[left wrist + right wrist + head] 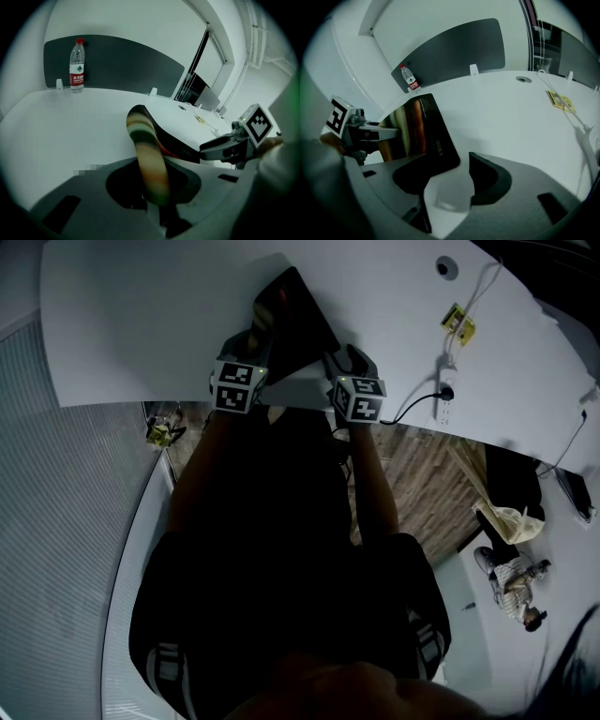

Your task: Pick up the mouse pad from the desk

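The mouse pad (pixel 292 317) is a dark sheet on the white desk (pixel 141 324), close to its near edge. My left gripper (pixel 251 351) is at the pad's near left edge. In the left gripper view the pad's striped edge (pixel 149 159) curls upward and runs down between the jaws, and my left gripper (pixel 159 199) is shut on it. My right gripper (pixel 345 360) is at the pad's near right corner. In the right gripper view the pad (pixel 426 136) tilts up beside the left jaw. My right gripper (pixel 450 187) is open, with bare desk showing in the gap.
A water bottle (pixel 77 65) stands at the back by a dark partition panel (pixel 117 65). To the right on the desk are a power strip with its cable (pixel 445 390), a yellow tag (pixel 457 322) and a cable hole (pixel 446 266). A person (pixel 516 577) sits on the floor at the right.
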Demonstrator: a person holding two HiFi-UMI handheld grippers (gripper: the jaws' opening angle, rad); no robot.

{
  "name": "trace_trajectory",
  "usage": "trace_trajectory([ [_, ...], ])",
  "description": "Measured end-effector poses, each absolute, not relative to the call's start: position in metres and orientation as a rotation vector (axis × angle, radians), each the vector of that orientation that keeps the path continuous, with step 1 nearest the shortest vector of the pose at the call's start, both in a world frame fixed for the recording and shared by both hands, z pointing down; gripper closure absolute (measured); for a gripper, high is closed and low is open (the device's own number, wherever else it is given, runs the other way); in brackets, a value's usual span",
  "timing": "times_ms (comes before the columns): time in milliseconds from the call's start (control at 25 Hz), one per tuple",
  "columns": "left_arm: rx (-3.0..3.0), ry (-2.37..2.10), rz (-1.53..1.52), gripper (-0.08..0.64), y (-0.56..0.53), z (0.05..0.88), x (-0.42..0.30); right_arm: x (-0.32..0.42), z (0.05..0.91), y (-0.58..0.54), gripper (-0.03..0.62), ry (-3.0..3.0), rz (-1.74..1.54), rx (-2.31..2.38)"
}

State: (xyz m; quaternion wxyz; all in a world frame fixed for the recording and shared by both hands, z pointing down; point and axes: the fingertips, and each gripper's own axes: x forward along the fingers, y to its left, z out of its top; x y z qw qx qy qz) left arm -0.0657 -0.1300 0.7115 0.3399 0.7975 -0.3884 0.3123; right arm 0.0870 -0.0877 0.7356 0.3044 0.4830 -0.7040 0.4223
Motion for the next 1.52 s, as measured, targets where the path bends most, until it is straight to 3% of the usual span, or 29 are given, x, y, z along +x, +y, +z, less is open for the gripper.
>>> trace_trajectory([
  [1520,2.125,-1.068,0.658,0.535,-0.128,0.656,-0.056,0.089,0.695,-0.098,0.374,-1.93,1.054,1.328],
])
